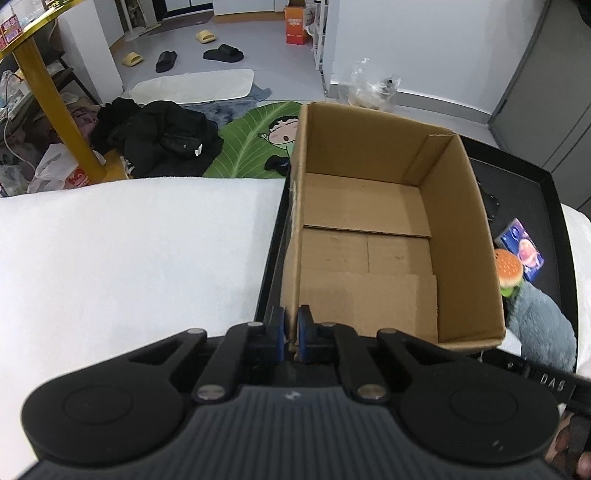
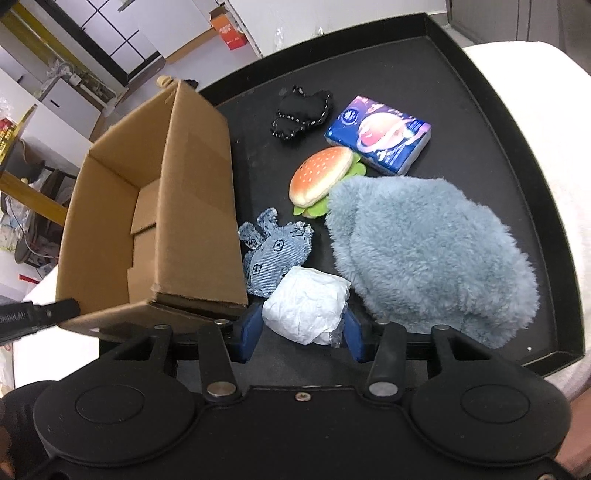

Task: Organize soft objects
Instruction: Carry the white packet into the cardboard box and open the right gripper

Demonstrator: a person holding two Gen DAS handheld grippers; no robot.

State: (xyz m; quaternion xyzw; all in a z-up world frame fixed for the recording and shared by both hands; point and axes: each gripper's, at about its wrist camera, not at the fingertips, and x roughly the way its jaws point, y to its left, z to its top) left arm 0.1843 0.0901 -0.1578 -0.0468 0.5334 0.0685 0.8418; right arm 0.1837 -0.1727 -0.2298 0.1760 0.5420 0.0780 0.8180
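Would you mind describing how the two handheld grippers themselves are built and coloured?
Both the left gripper and right gripper are matte black, with blue pads on the fingers, silver pivot pins, two round discs and a ribbed grey centre plate.

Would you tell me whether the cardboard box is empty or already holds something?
Empty: the cardboard box shows only bare flaps on its floor in the left wrist view.

At the lower right of the left wrist view, a black bar (image 1: 554, 384) carries pale letters that read "DAS". At the lower left of the right wrist view, another black bar (image 2: 22, 317) carries lettering ending in "LAB"; its start is blurred. Print on the blue tissue pack (image 2: 378, 134) and the orange carton (image 1: 295, 22) is too small to read.
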